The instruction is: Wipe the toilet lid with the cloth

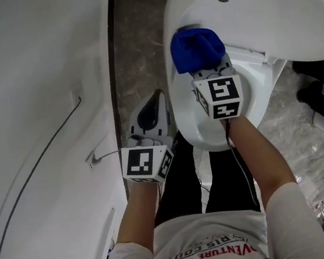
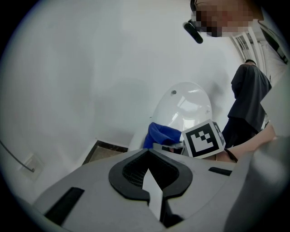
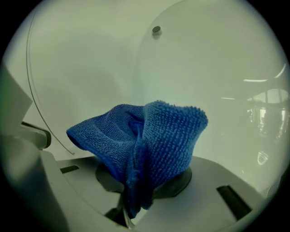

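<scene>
The white toilet lid (image 1: 267, 20) stands raised, and its inner face fills the right gripper view (image 3: 204, 81). A bunched blue cloth (image 1: 197, 48) is clamped in my right gripper (image 1: 208, 74), held close against the lower part of that inner face; actual contact is hard to tell. The same cloth (image 3: 149, 140) rises out of the right gripper (image 3: 136, 199). My left gripper (image 1: 148, 119) hangs left of the bowl (image 1: 213, 135), shut and empty. In its own view the left gripper (image 2: 152, 181) points toward the lid (image 2: 186, 104) and the cloth (image 2: 161, 133).
A white wall (image 1: 18, 89) runs along the left with a cable (image 1: 43, 159) and a small socket (image 1: 95, 156). A strip of brown floor (image 1: 135, 50) lies between wall and toilet. Marbled floor (image 1: 299, 132) and dark objects (image 1: 323, 91) are at the right.
</scene>
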`<state>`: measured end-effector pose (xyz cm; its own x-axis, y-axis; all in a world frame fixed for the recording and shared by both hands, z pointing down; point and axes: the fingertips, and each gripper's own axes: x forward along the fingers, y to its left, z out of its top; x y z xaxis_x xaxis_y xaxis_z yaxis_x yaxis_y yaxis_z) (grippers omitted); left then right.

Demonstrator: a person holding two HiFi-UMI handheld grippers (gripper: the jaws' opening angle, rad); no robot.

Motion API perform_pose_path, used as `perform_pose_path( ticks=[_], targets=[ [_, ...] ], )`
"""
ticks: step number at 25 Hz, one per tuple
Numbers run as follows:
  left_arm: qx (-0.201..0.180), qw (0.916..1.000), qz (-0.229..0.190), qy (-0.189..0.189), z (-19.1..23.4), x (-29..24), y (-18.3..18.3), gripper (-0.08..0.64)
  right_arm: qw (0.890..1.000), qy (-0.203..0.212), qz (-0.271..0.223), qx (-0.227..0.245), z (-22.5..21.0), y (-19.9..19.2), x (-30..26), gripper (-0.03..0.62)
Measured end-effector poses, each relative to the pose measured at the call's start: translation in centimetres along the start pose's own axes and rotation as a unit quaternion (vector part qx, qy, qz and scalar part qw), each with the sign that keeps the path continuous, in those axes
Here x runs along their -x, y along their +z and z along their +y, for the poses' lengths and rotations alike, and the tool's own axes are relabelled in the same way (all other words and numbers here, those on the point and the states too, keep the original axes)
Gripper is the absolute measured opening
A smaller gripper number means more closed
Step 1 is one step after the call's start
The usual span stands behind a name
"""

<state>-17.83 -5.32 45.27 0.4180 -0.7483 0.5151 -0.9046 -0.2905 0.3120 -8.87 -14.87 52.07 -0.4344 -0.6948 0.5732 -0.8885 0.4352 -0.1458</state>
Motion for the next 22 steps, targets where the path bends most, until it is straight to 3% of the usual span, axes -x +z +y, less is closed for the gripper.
perform_pose_path(
  ticks=[4, 22],
  targets=[
    [0.005, 1.0000, -0.001, 0.001, 0.3, -0.5, -0.1, 0.006, 1.000, -0.002, -0.002, 0.020, -0.2, 0.0, -1.1, 0.094],
    [-0.026, 0.9988, 0.022, -0.034, -1.8, -3.2, 0.3, 0.007, 0.999, -0.018, 0.028, 0.011, -5.5, -1.8, -0.8, 0.094]
  ],
)
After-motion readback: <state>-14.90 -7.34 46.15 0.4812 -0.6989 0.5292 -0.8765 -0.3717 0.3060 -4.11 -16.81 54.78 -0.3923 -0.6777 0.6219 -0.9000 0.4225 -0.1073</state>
